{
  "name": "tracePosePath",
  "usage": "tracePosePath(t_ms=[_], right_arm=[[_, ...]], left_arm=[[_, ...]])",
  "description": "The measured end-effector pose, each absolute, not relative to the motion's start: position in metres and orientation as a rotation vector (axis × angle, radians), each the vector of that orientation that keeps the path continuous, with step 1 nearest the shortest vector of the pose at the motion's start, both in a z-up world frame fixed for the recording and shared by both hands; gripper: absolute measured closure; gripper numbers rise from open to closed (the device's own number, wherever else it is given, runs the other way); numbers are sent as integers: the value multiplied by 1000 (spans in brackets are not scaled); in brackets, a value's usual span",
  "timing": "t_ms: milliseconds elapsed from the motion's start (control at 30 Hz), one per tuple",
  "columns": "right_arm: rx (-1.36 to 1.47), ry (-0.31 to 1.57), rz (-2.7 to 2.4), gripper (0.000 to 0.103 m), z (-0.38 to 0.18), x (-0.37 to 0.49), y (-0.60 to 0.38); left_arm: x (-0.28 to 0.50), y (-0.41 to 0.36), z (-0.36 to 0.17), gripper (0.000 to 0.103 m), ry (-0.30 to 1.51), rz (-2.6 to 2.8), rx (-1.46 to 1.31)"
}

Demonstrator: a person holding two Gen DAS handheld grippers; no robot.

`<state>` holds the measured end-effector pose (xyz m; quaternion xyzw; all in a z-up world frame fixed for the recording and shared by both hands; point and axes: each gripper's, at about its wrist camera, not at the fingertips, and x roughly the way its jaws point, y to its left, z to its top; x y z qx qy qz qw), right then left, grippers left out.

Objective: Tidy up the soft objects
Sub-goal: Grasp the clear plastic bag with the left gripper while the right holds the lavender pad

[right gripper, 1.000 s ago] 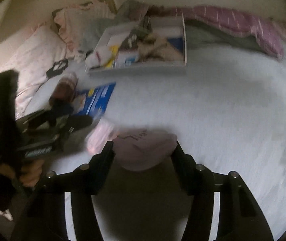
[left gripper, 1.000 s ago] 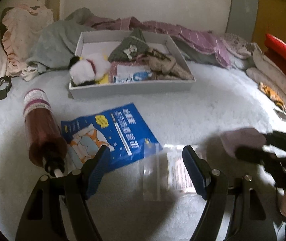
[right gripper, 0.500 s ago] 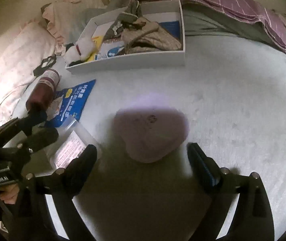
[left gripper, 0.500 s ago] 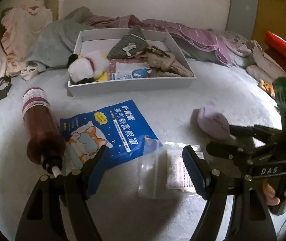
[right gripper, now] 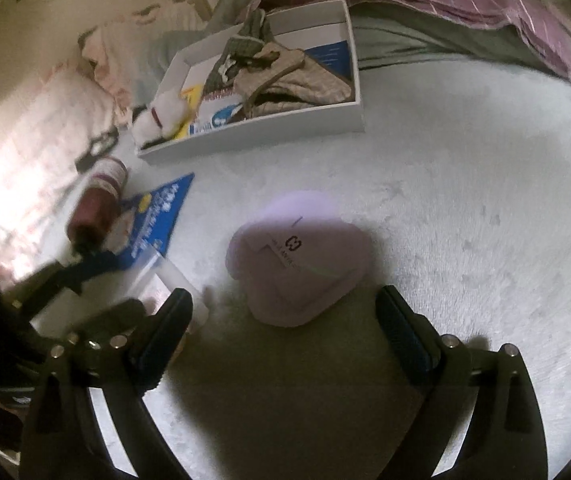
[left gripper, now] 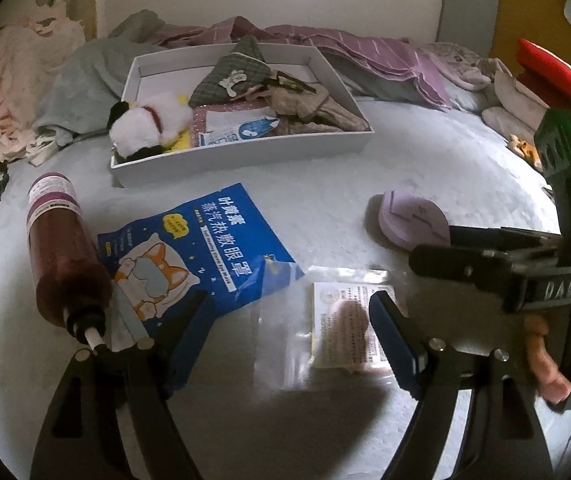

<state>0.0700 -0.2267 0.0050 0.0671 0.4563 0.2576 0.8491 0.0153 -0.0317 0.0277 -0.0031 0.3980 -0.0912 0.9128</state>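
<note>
Left wrist view: left gripper (left gripper: 291, 316) with jaws apart, having just widened a little, nothing pressed by either pad. Between the fingers, lying flat on the pale bed cover (left gripper: 425, 168): clear zip bag (left gripper: 317, 328) holding a printed white card. Under the left finger: corner of the blue eye-mask packet (left gripper: 201, 240), flat on the cover. Left of that finger, touching the packet's edge: dark red bottle (left gripper: 61, 248) on its side, nozzle toward the camera. Right of the right finger: right gripper (left gripper: 449, 244) entering from the edge, with fingers of the person's hand (left gripper: 545, 364) on its handle. Just beyond its tips: lilac soft pouch (left gripper: 413, 220), resting on the cover, apart from the zip bag. Farther ahead: white tray (left gripper: 245, 156) holding a white plush toy (left gripper: 149, 124), a grey-green checked cloth, beige fabric and a blue-and-white packet. Behind the tray: grey blanket and purple striped bedding (left gripper: 385, 56).

Right wrist view: right gripper (right gripper: 285, 316) with jaws spread wide, having just been opening; pads clear of everything. Lilac soft pouch (right gripper: 299, 264) lying free on the cover just ahead of the gap, centred between the fingers, touched by neither. Left of the left finger: left gripper (right gripper: 97, 280), blurred, over the zip bag. Beyond: bottle (right gripper: 99, 204), blue packet (right gripper: 157, 212), then the white tray (right gripper: 269, 132).
</note>
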Motion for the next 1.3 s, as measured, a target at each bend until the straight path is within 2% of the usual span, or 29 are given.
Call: tracePosePath(t_ms=[67, 167, 267, 367, 467, 700, 833, 900, 1067, 1200, 1267, 1300], right_arm=[[171, 963, 545, 12, 6, 71, -230], [132, 941, 485, 22, 8, 65, -226], [84, 905, 457, 22, 14, 61, -222], [56, 877, 452, 22, 17, 58, -219], [20, 897, 445, 22, 15, 61, -213], [6, 864, 438, 22, 20, 67, -209], [-5, 891, 486, 22, 21, 88, -203], [23, 914, 494, 22, 13, 90, -205], [88, 874, 488, 22, 16, 77, -221], [70, 889, 468, 22, 13, 80, -219], [63, 892, 466, 22, 13, 80, -218], [63, 887, 465, 22, 14, 80, -218]], left_arm=[[13, -34, 30, 23, 813, -220, -14], [11, -42, 29, 23, 821, -242, 8], [16, -53, 22, 22, 862, -241, 61], [22, -60, 14, 13, 912, -266, 87], [24, -63, 10, 11, 928, -260, 102], [23, -58, 8, 11, 919, -274, 72], [21, -55, 9, 14, 906, -266, 61], [19, -56, 10, 18, 898, -244, 78], [16, -52, 14, 43, 875, -180, 82], [14, -47, 15, 58, 870, -164, 58], [15, -43, 15, 74, 867, -158, 38], [15, -41, 15, 77, 867, -157, 27]])
